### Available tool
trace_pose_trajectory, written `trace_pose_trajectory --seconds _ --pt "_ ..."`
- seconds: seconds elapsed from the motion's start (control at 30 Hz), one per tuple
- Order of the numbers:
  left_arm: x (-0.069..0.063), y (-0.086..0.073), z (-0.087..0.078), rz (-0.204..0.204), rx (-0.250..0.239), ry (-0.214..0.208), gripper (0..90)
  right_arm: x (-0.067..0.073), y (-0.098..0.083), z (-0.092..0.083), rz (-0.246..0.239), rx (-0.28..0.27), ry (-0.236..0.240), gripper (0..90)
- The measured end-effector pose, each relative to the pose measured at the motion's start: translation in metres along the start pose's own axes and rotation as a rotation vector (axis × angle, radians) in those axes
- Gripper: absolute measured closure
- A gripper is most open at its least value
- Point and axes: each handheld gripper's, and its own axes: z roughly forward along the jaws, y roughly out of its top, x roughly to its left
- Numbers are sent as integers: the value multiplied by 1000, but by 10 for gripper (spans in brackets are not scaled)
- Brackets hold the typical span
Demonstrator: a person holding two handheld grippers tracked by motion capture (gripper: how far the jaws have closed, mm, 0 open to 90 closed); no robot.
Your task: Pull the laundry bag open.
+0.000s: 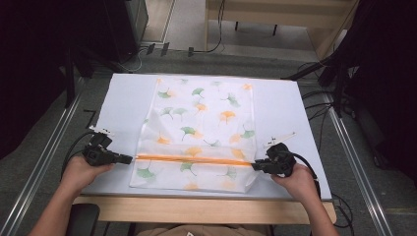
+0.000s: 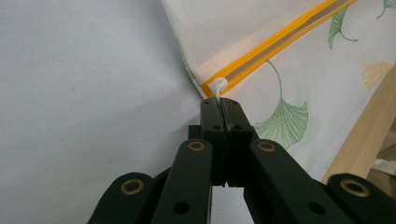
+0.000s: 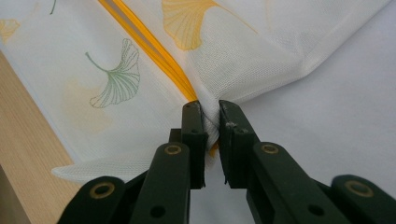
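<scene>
A white mesh bag (image 1: 196, 135) printed with green and orange ginkgo leaves lies flat in the middle of the pale grey table (image 1: 123, 98), with its lower edge near the wooden front edge (image 1: 196, 209) of the table, and an orange zipper (image 1: 192, 159) runs across its lower part from one side to the other. Around the table there is grey floor with black cables (image 1: 319, 93), metal rails (image 1: 44, 157) at both sides and dark equipment at the far corners; nothing lies on the table between the bag and the two grippers, so the way to the zipper is free. In the high view the left gripper (image 1: 129, 159) meets the left end of the zipper and the right gripper (image 1: 254, 166) meets the right end, but the jaws are too small there to read. The left gripper view is closer: the jaws are pressed together on a small white zipper pull (image 2: 218, 87) at the corner of the bag. In the right gripper view the jaws pinch a fold of the mesh (image 3: 212, 126) at the end of the zipper, with a small gap between them filled by cloth; possibly the zipper tape is inside this fold also, but it is partly hidden.
</scene>
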Motion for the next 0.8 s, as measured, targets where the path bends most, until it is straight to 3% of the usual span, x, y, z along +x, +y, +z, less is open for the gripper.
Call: trace_pose_trajectory --seconds 0.8 --pt "-2 2 9 11 20 -28 896 -11 -5 13 19 -2 -25 770"
